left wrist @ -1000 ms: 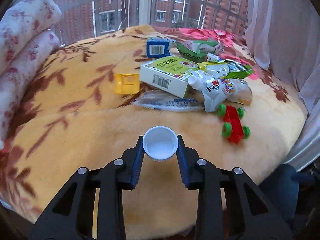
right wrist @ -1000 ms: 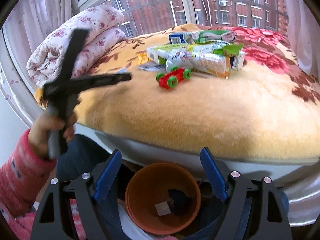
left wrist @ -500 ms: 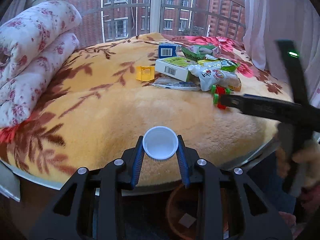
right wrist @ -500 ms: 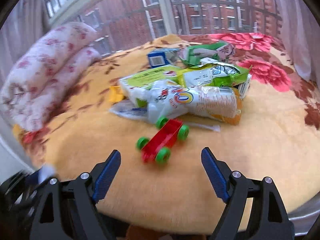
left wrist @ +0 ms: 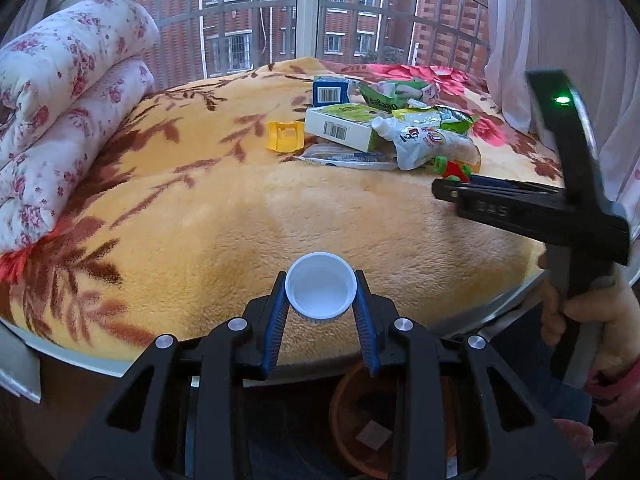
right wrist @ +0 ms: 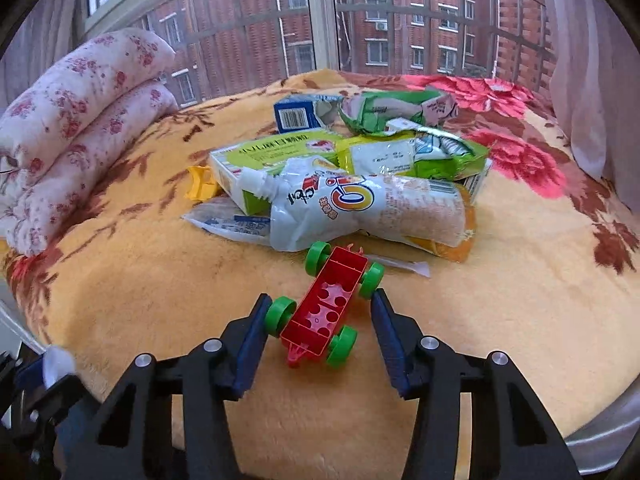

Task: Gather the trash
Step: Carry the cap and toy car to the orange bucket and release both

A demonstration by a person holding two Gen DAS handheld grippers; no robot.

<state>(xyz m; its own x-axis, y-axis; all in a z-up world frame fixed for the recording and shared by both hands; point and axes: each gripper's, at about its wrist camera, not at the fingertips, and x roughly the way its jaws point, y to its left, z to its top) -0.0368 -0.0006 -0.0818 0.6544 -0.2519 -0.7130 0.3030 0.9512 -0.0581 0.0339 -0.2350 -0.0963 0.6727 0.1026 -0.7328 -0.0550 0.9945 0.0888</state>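
Observation:
My left gripper [left wrist: 321,296] is shut on a small white plastic cup [left wrist: 321,291] and holds it over the bed's front edge, above an orange bin [left wrist: 384,420] on the floor. My right gripper [right wrist: 318,322] is open, with its fingers on either side of a red toy car with green wheels [right wrist: 326,304] on the blanket. A pile of wrappers lies behind the car: a white drink pouch [right wrist: 360,208], a green-white box [right wrist: 264,156], green bags [right wrist: 412,152] and a blue carton [right wrist: 298,114]. The pile also shows in the left wrist view [left wrist: 384,128].
A folded floral quilt [left wrist: 60,100] lies along the left of the yellow blanket [left wrist: 240,208]. A yellow plastic piece [left wrist: 284,136] sits left of the pile. White curtains [left wrist: 560,32] hang at the right. The right tool's body [left wrist: 560,200] crosses the left view.
My right gripper has moved forward and down from over the bin until its fingers straddle the toy car. My left gripper has drawn back with the cup to the bed's edge over the bin.

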